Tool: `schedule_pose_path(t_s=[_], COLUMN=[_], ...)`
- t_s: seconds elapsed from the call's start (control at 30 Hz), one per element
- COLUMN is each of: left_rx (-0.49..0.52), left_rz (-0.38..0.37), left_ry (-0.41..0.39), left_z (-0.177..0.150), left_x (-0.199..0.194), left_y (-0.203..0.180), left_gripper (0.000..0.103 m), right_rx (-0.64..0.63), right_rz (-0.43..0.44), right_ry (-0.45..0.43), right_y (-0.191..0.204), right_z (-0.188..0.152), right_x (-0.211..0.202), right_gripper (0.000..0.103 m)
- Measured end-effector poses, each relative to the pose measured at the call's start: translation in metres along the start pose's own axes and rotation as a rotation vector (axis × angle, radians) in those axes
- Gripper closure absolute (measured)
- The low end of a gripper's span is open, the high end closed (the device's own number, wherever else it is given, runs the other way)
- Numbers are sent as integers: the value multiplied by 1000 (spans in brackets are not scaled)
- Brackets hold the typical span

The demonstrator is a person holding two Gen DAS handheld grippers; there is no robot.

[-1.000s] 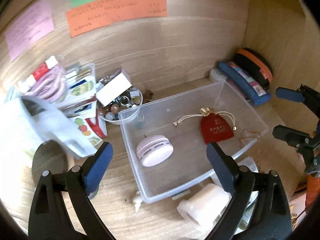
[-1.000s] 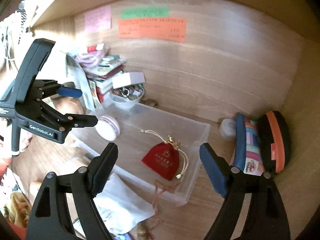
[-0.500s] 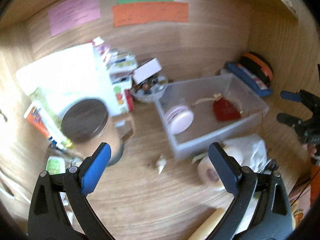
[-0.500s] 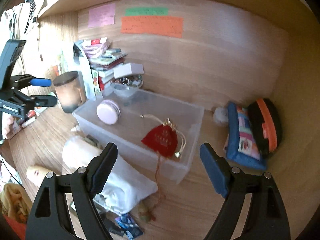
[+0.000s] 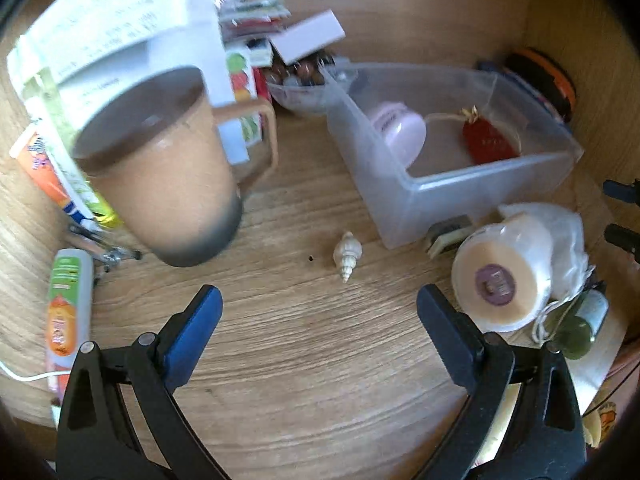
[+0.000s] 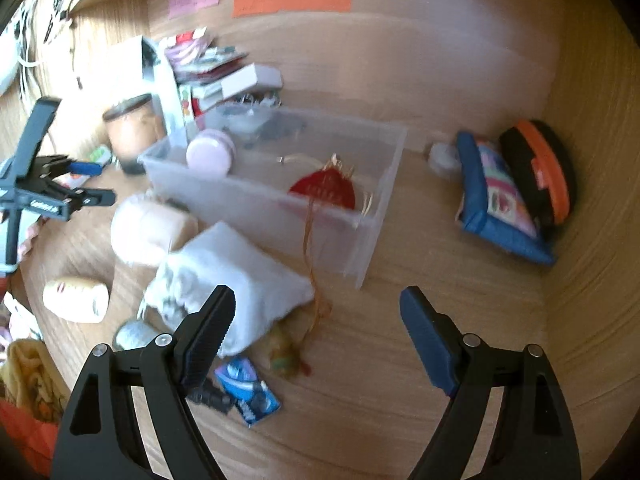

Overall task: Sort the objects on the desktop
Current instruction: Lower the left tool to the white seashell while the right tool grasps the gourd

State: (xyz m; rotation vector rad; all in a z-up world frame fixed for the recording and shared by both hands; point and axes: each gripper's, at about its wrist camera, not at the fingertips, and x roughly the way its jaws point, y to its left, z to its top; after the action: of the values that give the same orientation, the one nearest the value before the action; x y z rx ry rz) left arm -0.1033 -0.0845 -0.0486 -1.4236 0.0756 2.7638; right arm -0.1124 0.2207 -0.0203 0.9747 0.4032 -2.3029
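Note:
A clear plastic bin (image 5: 412, 200) (image 6: 360, 240) sits on the wooden desk and holds a pink round case (image 5: 400, 132) (image 6: 210, 152) and a red drawstring pouch (image 5: 486, 142) (image 6: 326, 190). A small white seashell (image 5: 347, 255) lies on the desk just ahead of my left gripper (image 5: 318, 314), which is open and empty. My right gripper (image 6: 316, 316) is open and empty above a white cloth bag (image 6: 224, 276) and a blue packet (image 6: 248, 390). The left gripper also shows in the right wrist view (image 6: 86, 184).
A tan mug (image 5: 160, 168) stands at left beside tubes (image 5: 66, 312) and stacked boxes (image 5: 248, 40). A cream tape roll (image 5: 502, 276) and white bag (image 5: 560, 232) lie right of the shell. A blue pencil case (image 6: 496, 204) and black-orange pouch (image 6: 540, 168) lean in the right corner.
My left gripper has pulled back from over the bin and dropped toward the desk near the shell. My right gripper has also drawn back and lowered. Both stay open.

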Motion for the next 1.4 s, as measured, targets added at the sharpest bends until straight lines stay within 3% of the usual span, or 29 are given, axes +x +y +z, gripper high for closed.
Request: schedule_pose_path(t_s=[0.23,0.4,0.7,0.93,1.0,1.2,1.4], left_rx=[78,95,60,63,63,54,93], left_rz=[42,34,5,2,-6,-23,-55], left_ry=[-32,-34,12,15,18,16,12], left_z=[2,7,13,14,15,16,14], left_x=[9,12,30,35,37,38,34], left_y=[-16,-22,-14,-14,-14,-13,-21], left_gripper=[5,15,35,37,37,39,62], right_rx=[-22,-7,-20,-34,-40,-6,35], right_rz=[0,20,30,66,69,44,24], right_ry=[56,106,132,130,137,134,86], right_y=[6,1,1,6,8,5,-4], right_z=[-17,-22,-37,-31,-30,-29,-23], right_x=[17,30,31,37,38,39,27], right_gripper=[25,47,59,72,84,85,85])
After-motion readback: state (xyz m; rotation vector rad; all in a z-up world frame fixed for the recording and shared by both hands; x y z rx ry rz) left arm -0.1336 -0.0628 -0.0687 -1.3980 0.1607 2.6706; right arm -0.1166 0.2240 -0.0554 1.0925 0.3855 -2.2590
